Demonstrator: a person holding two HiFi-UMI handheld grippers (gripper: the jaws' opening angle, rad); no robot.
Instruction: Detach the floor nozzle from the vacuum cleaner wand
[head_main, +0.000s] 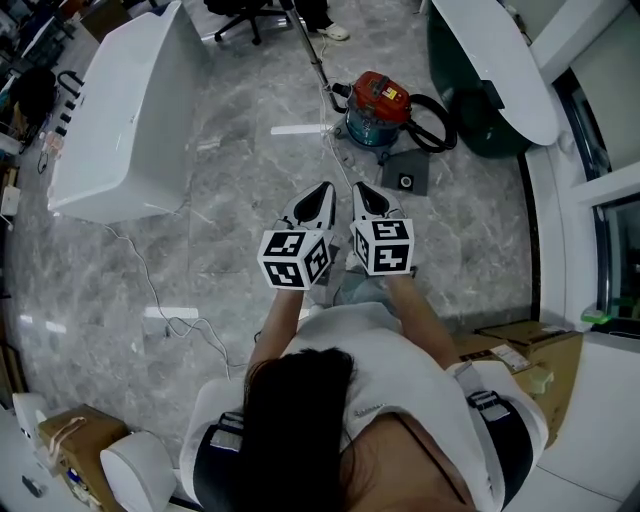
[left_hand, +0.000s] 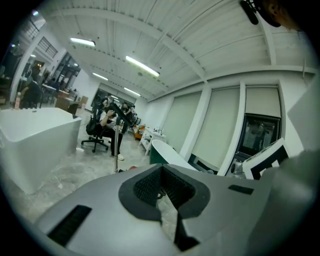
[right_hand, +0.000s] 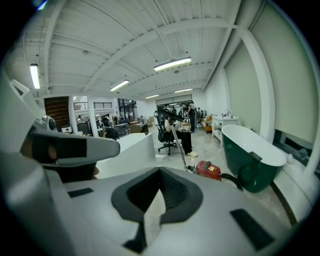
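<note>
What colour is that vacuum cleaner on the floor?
The vacuum cleaner is red on top, blue-green below; the head view shows it best.

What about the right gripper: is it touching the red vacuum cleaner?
Apart. The head view shows grey floor between the right gripper and the red vacuum cleaner, which stands well ahead of its shut, empty jaws.

This looks like a large open-plan office used as a test hall. A grey marble floor (head_main: 240, 180) holds a white bathtub (head_main: 120, 120) and a green bathtub (right_hand: 252, 160). There is an office chair (left_hand: 95, 135), strip lights (right_hand: 172, 63) overhead and cardboard boxes (head_main: 525, 345).
</note>
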